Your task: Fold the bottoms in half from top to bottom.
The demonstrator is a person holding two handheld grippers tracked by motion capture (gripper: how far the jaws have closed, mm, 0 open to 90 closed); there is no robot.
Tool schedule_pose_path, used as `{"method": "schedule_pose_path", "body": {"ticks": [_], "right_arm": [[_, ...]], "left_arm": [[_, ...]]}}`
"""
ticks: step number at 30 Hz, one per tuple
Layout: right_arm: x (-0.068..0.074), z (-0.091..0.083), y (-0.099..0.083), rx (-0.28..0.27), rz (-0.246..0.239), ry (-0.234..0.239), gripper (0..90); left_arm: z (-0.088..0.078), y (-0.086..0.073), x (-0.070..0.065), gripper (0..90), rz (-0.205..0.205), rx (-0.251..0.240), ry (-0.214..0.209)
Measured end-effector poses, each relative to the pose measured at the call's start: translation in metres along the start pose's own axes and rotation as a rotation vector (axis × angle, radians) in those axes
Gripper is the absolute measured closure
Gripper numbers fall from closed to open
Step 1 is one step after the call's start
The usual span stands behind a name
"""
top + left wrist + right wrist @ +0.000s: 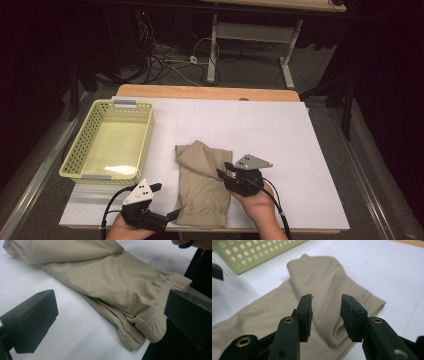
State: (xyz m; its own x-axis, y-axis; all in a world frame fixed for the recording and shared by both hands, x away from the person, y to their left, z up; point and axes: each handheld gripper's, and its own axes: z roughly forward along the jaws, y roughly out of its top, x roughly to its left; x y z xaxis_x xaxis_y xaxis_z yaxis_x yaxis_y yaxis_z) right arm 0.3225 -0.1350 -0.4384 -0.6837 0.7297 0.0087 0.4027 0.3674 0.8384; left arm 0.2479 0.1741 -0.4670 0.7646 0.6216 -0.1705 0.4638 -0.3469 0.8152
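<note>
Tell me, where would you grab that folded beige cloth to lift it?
Probably at the near corner of the beige cloth, by the table's front edge, coming in level from the person's left. There its stacked hemmed layers slightly overhang the white table, so open jaws could slide around them.

I see a white-covered surface [280,130] carrying a yellow basket [145,145] far left and folded beige trousers [200,185] near centre.
</note>
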Motion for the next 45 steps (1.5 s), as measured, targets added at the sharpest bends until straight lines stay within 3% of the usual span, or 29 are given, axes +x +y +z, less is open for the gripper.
{"method": "schedule_pose_path", "body": {"ticks": [6,12,19,23,26,28,32,39,45], "right_arm": [[-0.006,0.02,0.026,0.0,-0.006,-0.018,60.5],[-0.015,0.051,0.044,0.038,-0.003,-0.04,60.6],[-0.027,0.079,0.04,0.118,0.041,-0.043,61.1],[-0.025,0.087,0.036,0.154,0.028,-0.036,66.3],[-0.02,0.086,0.035,0.163,-0.001,-0.028,81.3],[-0.016,0.083,0.036,0.157,-0.019,-0.021,83.4],[-0.004,0.071,0.037,0.117,-0.046,-0.006,83.8],[0.031,0.039,0.029,0.045,-0.156,0.054,83.5],[0.059,0.022,0.004,0.068,-0.251,0.101,82.0]], "left_arm": [[0.001,-0.002,0.0,0.0,0.0,0.002,0.001],[0.0,-0.003,0.002,0.0,-0.002,0.007,0.005],[-0.002,-0.005,0.006,0.0,-0.013,0.002,0.006],[-0.001,-0.005,0.006,0.0,-0.013,0.003,0.006],[-0.001,-0.005,0.005,0.0,-0.013,0.005,0.006],[-0.001,-0.005,0.005,0.0,-0.011,0.008,0.007],[0.0,-0.005,0.005,0.0,-0.01,0.01,0.008],[0.001,-0.004,0.005,0.0,-0.007,0.016,0.012],[0.004,-0.004,0.003,0.0,0.002,0.028,0.018]]}}
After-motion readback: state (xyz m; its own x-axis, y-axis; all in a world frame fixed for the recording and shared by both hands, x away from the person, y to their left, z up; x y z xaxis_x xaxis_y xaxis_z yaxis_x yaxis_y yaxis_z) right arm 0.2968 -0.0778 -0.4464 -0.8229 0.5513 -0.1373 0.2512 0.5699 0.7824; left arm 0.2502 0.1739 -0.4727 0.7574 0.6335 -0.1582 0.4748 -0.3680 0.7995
